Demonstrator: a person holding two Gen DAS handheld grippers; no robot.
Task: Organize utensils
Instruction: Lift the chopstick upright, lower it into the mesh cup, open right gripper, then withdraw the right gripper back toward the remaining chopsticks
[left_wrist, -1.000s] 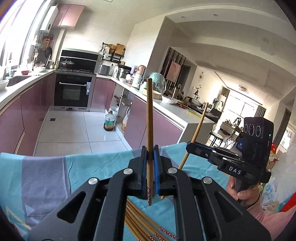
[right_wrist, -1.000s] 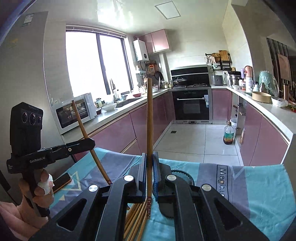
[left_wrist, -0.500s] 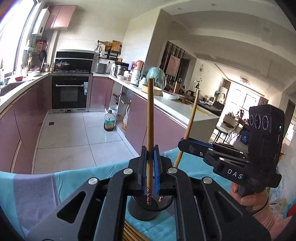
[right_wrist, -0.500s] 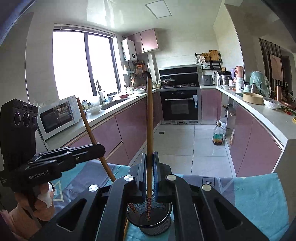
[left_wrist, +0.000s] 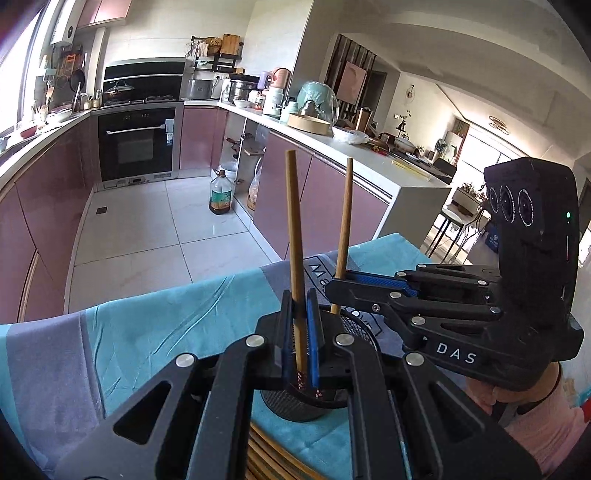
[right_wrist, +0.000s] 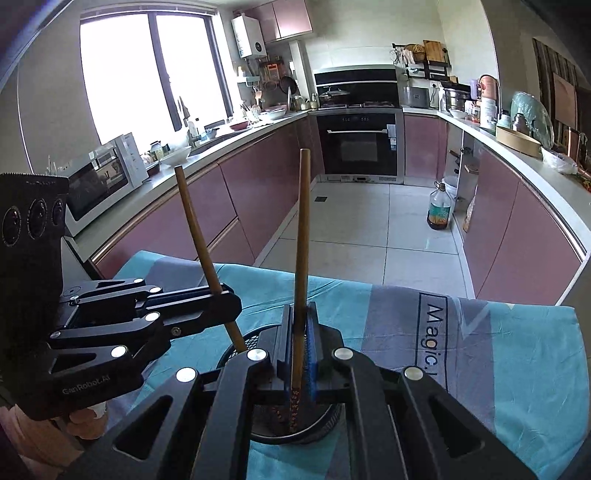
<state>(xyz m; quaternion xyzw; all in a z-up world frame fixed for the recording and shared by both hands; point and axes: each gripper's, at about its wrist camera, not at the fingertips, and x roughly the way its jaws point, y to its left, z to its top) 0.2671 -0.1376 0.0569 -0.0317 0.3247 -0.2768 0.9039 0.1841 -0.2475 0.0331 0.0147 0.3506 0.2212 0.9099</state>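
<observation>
My left gripper (left_wrist: 299, 332) is shut on a wooden chopstick (left_wrist: 294, 236) that stands nearly upright, its patterned lower tip inside a black mesh utensil holder (left_wrist: 291, 408). Just to the right, my right gripper (left_wrist: 338, 286) is shut on a second chopstick (left_wrist: 345, 221), which also dips into the holder. In the right wrist view the right gripper (right_wrist: 299, 343) grips its chopstick (right_wrist: 302, 236) above the holder (right_wrist: 328, 424); the left gripper (right_wrist: 221, 299) holds its tilted chopstick (right_wrist: 195, 229) at the left. More chopsticks (left_wrist: 266, 456) lie on the cloth by the holder.
A blue and grey cloth (left_wrist: 166, 325) covers the table, whose far edge drops to the tiled kitchen floor. An oil bottle (left_wrist: 221, 195) stands on the floor by the pink cabinets. A microwave (right_wrist: 107, 177) sits on the left counter. A hand (left_wrist: 517, 398) holds the right gripper.
Both grippers sank and moved from over the lying chopsticks to the mesh holder. The two held chopsticks' lower tips now sit inside the holder, and the grippers stand closer together.
</observation>
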